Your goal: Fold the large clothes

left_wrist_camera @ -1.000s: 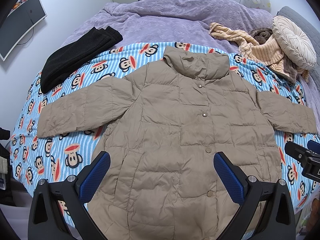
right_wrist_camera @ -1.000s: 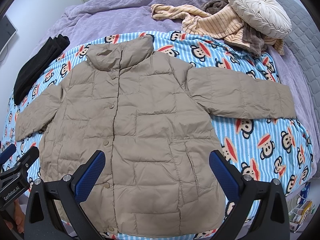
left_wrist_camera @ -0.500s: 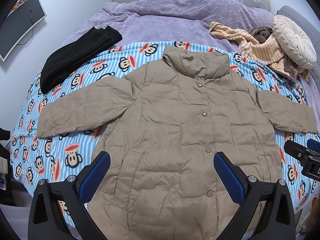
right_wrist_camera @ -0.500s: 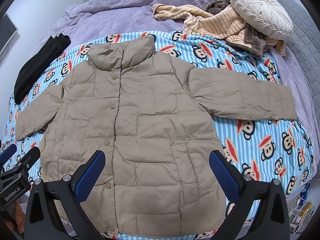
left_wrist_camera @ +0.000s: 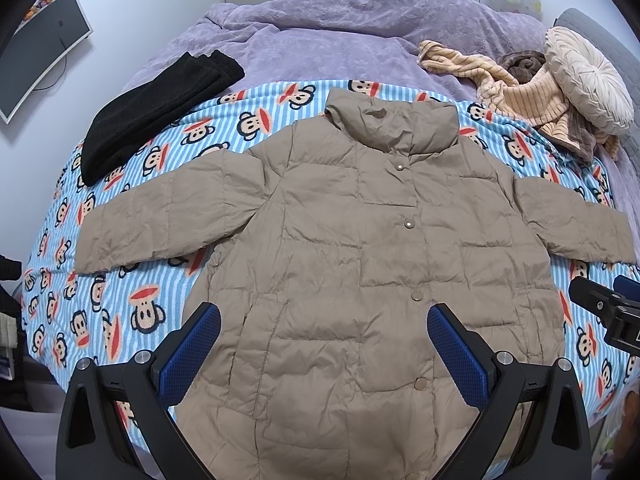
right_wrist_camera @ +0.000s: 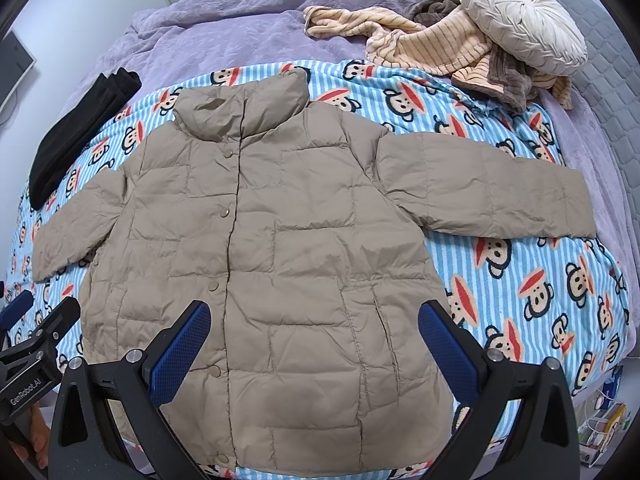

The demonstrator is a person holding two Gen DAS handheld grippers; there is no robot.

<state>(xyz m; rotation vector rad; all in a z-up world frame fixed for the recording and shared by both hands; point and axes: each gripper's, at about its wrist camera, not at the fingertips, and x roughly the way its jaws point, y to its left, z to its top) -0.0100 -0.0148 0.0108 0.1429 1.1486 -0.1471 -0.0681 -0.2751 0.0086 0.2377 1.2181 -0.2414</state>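
A tan puffer jacket [left_wrist_camera: 360,280] lies flat, buttoned, sleeves spread, on a monkey-print blanket [left_wrist_camera: 132,312] on the bed, while left tongs [left_wrist_camera: 324,356] and right tongs [right_wrist_camera: 314,346] hover wide open and empty above its hem, folding apparently not yet begun, a sleeve likely first.

In the left wrist view the hem of the jacket [left_wrist_camera: 352,264] is cut off by the bottom edge, and the right gripper [left_wrist_camera: 612,312] shows only partly at the right edge. The monitor [left_wrist_camera: 36,48] is cut by the left edge. In the right wrist view the brown cloth [right_wrist_camera: 508,72] lies partly hidden under the cushion [right_wrist_camera: 520,20]. The small things [right_wrist_camera: 604,420] beside the bed are too small to tell.
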